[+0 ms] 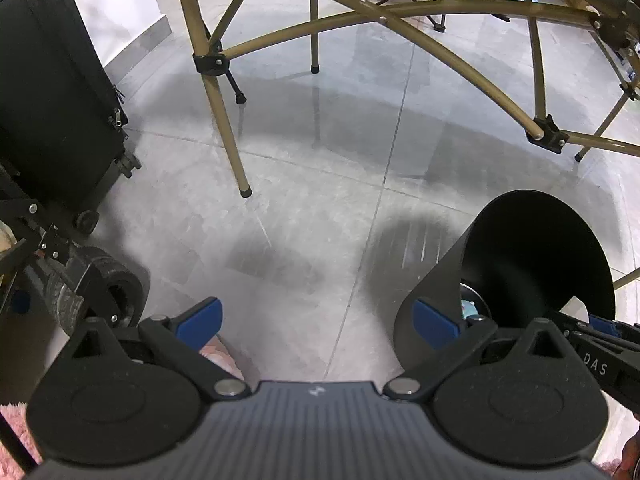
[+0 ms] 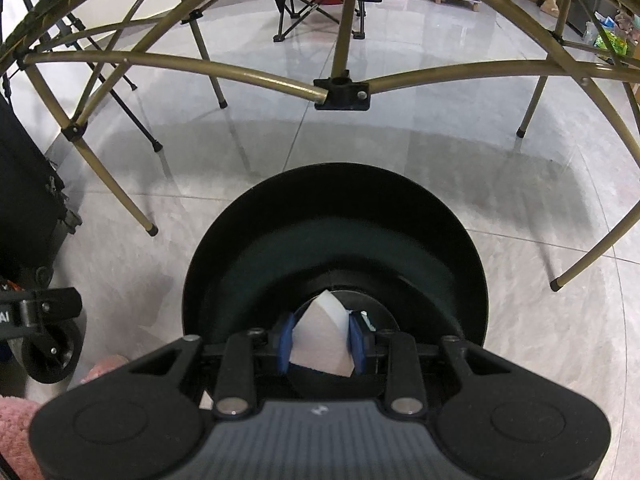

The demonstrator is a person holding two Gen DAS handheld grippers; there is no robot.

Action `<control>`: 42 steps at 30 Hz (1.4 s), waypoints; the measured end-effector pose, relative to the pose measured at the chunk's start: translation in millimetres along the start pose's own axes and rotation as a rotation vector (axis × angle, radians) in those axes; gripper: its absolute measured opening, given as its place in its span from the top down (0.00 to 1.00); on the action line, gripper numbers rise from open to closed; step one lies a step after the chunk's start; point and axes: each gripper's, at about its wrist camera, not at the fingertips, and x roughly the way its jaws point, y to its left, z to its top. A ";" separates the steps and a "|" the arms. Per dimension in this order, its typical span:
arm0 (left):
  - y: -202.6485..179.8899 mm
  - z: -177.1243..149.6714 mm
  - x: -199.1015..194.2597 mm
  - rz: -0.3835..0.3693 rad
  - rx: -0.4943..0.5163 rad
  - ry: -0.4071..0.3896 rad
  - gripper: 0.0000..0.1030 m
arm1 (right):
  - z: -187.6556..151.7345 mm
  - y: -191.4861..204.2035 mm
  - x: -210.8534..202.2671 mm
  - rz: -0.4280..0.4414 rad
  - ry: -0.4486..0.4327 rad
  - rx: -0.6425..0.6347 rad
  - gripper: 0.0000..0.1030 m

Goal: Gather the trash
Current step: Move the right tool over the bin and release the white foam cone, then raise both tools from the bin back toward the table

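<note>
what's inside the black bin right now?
In the bin, dark inner walls and something pale blue-green at the bottom, seen from both wrists. The right gripper holds white paper over the opening, covering most of the bottom, so the rest can't be seen.

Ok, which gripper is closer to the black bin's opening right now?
Right. The right gripper sits directly over the black bin opening, shut on a white paper scrap. The left gripper is open off to the bin's side, above bare floor.
</note>
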 end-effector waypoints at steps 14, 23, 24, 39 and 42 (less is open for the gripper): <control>1.7 1.0 1.5 -0.002 -0.007 0.005 0.00 | 3.1 0.4 16.5 -0.082 0.073 0.004 0.03; 0.9 0.6 -0.4 -0.005 -0.006 0.002 0.00 | 2.9 2.2 13.5 -0.088 0.072 -0.004 0.03; 0.4 0.4 -1.4 -0.006 -0.006 -0.001 0.00 | 2.9 2.2 13.3 -0.088 0.071 -0.003 0.03; -9.5 1.5 -30.0 -0.050 0.012 -0.087 0.00 | 6.8 -9.3 -19.0 -0.091 -0.015 0.015 0.03; -11.9 3.1 -39.3 -0.056 0.011 -0.117 0.00 | 9.0 -13.1 -30.1 -0.091 -0.049 0.025 0.03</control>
